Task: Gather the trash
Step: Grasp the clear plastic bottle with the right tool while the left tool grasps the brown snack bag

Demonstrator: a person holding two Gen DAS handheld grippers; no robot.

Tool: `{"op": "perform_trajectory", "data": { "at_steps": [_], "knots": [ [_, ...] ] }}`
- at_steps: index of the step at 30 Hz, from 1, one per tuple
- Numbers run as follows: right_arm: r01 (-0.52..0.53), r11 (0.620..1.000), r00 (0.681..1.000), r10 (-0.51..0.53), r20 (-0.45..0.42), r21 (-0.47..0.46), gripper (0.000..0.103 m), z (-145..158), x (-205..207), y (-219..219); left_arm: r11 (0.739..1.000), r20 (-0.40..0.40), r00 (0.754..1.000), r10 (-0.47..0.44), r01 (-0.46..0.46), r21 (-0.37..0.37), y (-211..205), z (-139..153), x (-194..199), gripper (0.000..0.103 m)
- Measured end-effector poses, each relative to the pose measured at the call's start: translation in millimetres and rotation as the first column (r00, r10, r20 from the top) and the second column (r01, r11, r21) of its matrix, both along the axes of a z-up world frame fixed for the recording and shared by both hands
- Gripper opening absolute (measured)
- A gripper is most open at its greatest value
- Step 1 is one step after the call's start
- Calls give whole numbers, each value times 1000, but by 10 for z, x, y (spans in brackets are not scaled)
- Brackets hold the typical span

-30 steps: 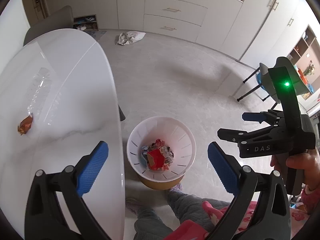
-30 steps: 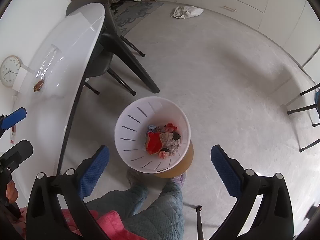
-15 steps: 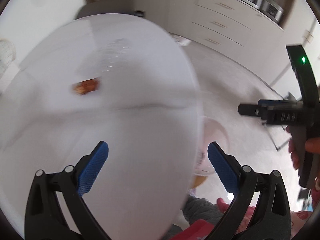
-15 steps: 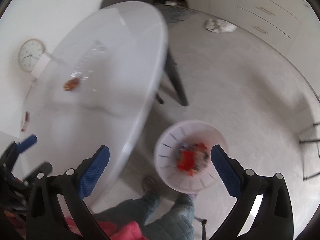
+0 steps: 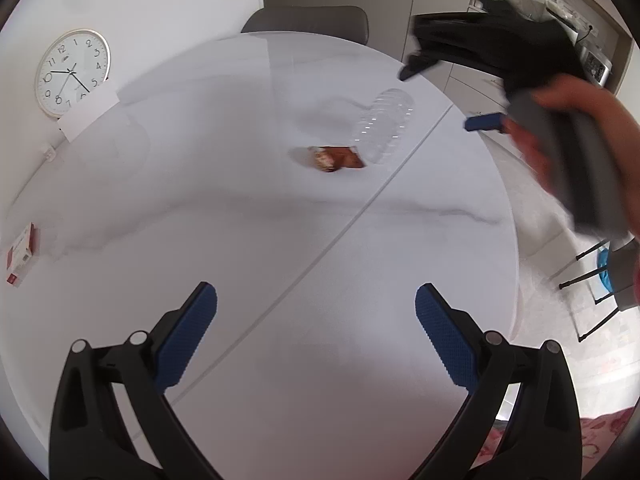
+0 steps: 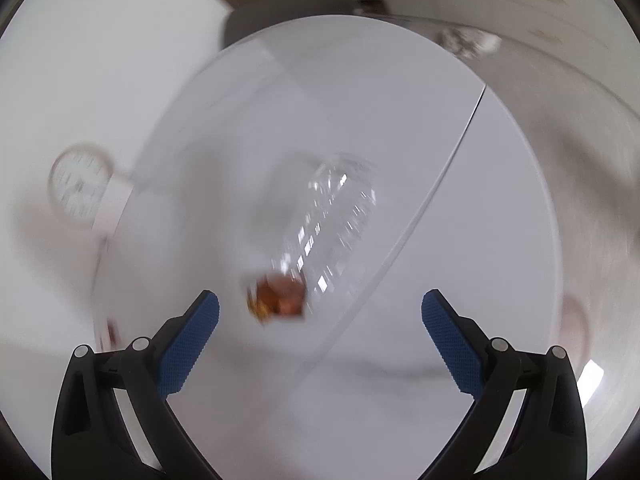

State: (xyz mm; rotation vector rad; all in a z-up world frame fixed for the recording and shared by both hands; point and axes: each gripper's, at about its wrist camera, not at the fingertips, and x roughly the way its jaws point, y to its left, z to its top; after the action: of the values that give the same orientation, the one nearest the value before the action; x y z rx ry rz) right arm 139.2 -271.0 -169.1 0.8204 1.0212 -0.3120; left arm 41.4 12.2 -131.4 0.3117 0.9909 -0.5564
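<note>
Both grippers, left gripper (image 5: 316, 316) and right gripper (image 6: 320, 322), had fingers apart; the clear bottle (image 6: 334, 220) beside the wrapper (image 6: 280, 300) could roll toward the bench (image 5: 240, 200) edge if nudged.

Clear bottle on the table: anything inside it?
The clear bottle looks empty; the white table shows through. An orange wrapper lies at its near end; the cap is not discernible.

Wrapper (image 5: 335, 158) lay mid-worktop (image 5: 240, 208), touching bottle (image 5: 386, 126) lying just behind-right of it. Clock (image 5: 71, 72) stood at far left edge vs. wall; small box (image 5: 21, 255) at near left edge; chair (image 5: 306, 22) behind worktop.
</note>
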Motion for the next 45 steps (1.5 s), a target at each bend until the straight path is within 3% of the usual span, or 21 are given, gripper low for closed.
{"op": "perform_trajectory", "data": {
  "at_steps": [3, 6, 12, 17, 27, 32, 36, 38, 42, 45],
  "knots": [
    [96, 995, 993, -96, -66, -2, 101, -195, 220, -4, 1000, -9, 1000, -13, 13, -7, 158, -30, 111, 95],
    [176, 982, 973, -183, -137, -62, 101, -407, 454, 19, 1000, -15, 1000, -25, 25, -15, 298, -55, 188, 95],
    [216, 968, 942, -241, -235, -128, 101, -668, 676, -16, 999, -11, 999, -51, 51, -12, 530, -127, 311, 95],
    [186, 968, 938, -226, -262, -169, 100, -693, 718, -75, 999, -14, 999, -49, 49, -10, 635, -202, 375, 95],
    [154, 982, 953, -176, -248, -107, 63, -686, 725, -107, 994, -32, 994, -108, 107, -30, 495, -250, 460, 95],
    [159, 985, 967, -169, -190, -64, 62, -555, 571, -124, 984, 5, 984, -177, 178, -9, 233, -275, 563, 95],
    [144, 989, 981, -148, -127, -41, 61, -339, 175, -176, 946, 89, 942, -325, 321, 49, -78, -284, 639, 95],
    [127, 991, 986, -129, -101, -30, 61, -254, -23, -194, 902, 111, 895, -432, 426, 71, -266, -296, 738, 95],
    [94, 995, 992, -96, -77, -26, 61, -88, -329, -220, 818, 71, 816, -574, 567, 93, -592, -395, 1056, 95],
    [100, 995, 993, -99, -62, 14, 61, -58, -483, -232, 779, 18, 781, -624, 620, 95, -833, -540, 1342, 95]
  ]
}}
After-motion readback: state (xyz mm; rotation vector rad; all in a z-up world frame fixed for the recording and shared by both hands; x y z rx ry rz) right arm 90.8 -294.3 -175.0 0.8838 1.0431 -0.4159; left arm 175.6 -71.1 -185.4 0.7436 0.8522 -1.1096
